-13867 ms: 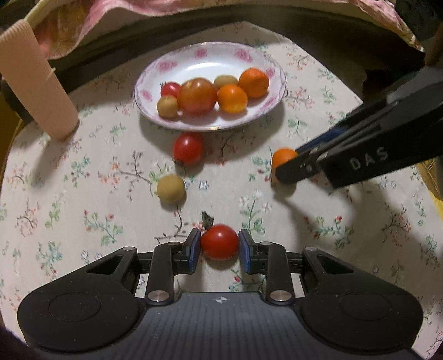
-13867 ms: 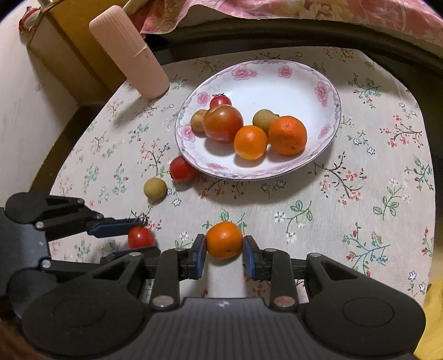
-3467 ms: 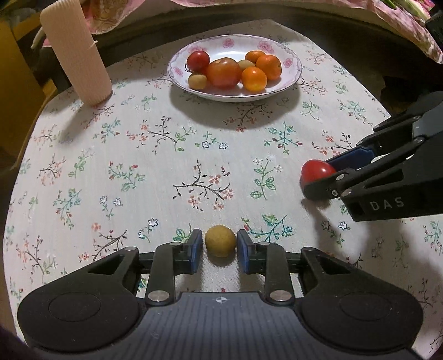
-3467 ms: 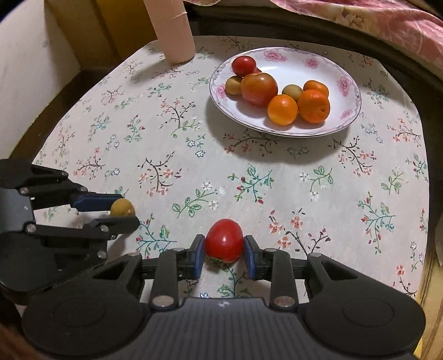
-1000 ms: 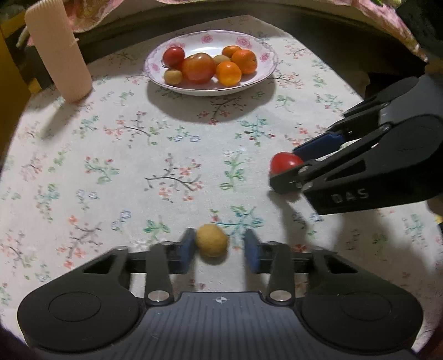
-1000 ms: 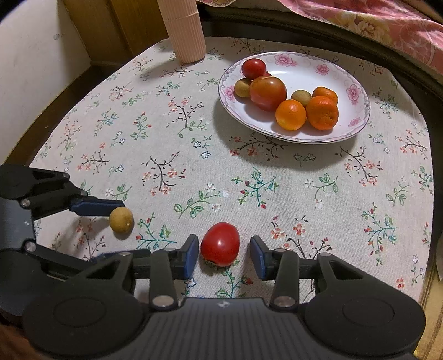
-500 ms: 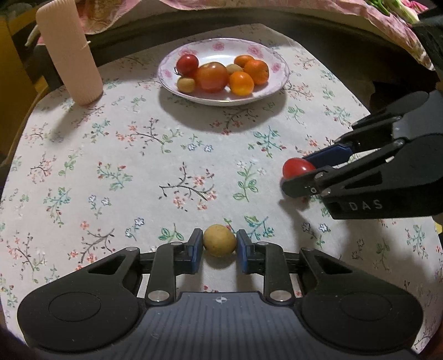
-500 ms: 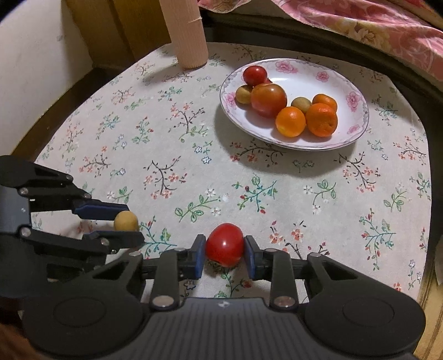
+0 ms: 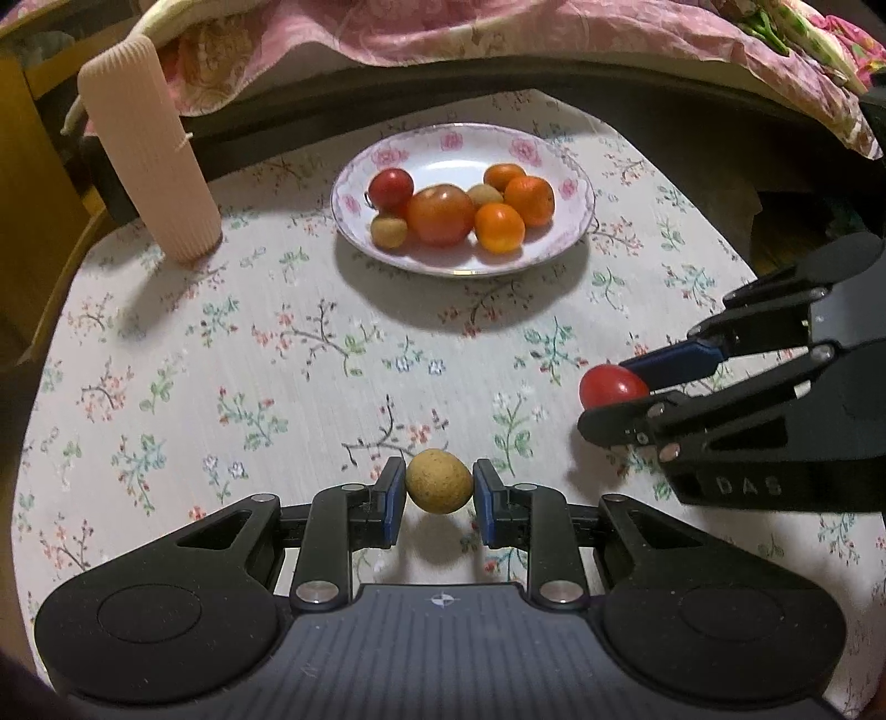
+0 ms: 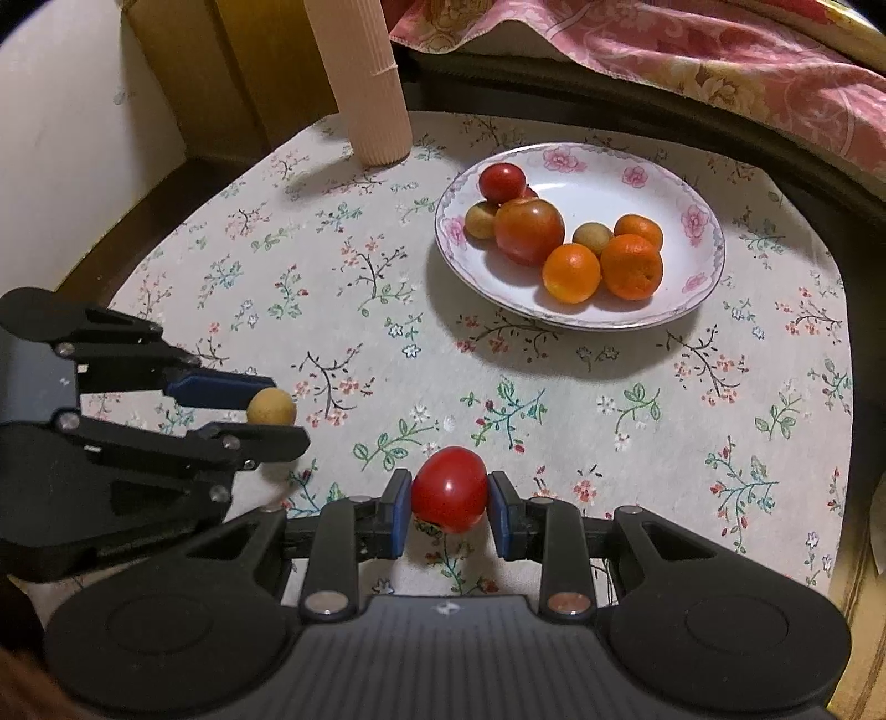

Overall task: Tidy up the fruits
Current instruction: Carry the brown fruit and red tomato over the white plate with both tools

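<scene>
Between the blue pads of the left hand-held gripper (image 9: 438, 493) sits a small tan longan (image 9: 439, 481), pinched from both sides above the floral tabletop (image 9: 266, 354). At about 2 o'clock from it in the left wrist view, the right hand-held gripper (image 9: 620, 387) pinches a red cherry tomato (image 9: 612, 384); in the right wrist view that tomato (image 10: 449, 489) fills the gap between its pads, and the longan (image 10: 271, 406) shows at 10 o'clock in the other gripper's (image 10: 266, 407) grip. Both fruits are near the front edge of the tabletop, well apart from the plate.

At 12 o'clock from the longan lies a white plate with pink flowers (image 9: 576, 188). It holds a large tomato (image 9: 441, 215), a small red tomato (image 9: 391, 187), three oranges (image 9: 499, 226) and two more longans (image 9: 388, 231), all bunched together. At 10 o'clock from the plate a ribbed pink cylinder (image 9: 147, 149) stands upright near the tabletop's edge. Beyond the tabletop lies pink flowered cloth (image 9: 443, 33).
</scene>
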Demonstrator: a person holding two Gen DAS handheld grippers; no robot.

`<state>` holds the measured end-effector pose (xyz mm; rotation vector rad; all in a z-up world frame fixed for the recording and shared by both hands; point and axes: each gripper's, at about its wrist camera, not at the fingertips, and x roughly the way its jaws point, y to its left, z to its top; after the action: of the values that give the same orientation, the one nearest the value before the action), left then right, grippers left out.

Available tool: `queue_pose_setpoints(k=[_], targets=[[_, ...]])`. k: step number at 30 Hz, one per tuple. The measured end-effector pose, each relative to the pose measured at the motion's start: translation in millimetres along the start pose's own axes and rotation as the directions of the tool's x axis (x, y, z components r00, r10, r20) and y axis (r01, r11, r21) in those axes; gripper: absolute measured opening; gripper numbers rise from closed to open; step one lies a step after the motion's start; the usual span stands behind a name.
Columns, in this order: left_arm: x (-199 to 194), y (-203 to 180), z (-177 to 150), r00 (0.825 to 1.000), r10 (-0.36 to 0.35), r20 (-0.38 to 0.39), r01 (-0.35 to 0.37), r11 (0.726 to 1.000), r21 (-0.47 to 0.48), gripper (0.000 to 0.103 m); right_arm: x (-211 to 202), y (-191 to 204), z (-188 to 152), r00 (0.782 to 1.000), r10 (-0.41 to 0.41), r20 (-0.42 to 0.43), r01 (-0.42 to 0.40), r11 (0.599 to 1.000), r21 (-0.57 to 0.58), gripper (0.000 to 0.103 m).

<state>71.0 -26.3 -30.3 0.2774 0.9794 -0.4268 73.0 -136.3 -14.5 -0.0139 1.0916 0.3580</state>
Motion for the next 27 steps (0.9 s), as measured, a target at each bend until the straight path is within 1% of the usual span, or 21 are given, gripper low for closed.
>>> queue_pose_setpoints(k=[11, 21, 27], targets=[[-2, -6, 13, 0.999, 0.015, 0.028, -0.016, 1.000, 0.016, 0.033, -8, 0, 5, 0.999, 0.010, 0.035, -0.010, 1.000, 0.019, 0.030], [-4, -9, 28, 0.998, 0.028, 0.058, -0.029, 0.999, 0.023, 0.032, -16, -8, 14, 0.997, -0.012, 0.071, 0.009, 0.999, 0.045, 0.030], [-4, -13, 43, 0.996, 0.046, 0.081, -0.049, 0.998, 0.036, 0.032, -21, -16, 23, 0.995, -0.037, 0.097, 0.031, 0.998, 0.062, 0.030]])
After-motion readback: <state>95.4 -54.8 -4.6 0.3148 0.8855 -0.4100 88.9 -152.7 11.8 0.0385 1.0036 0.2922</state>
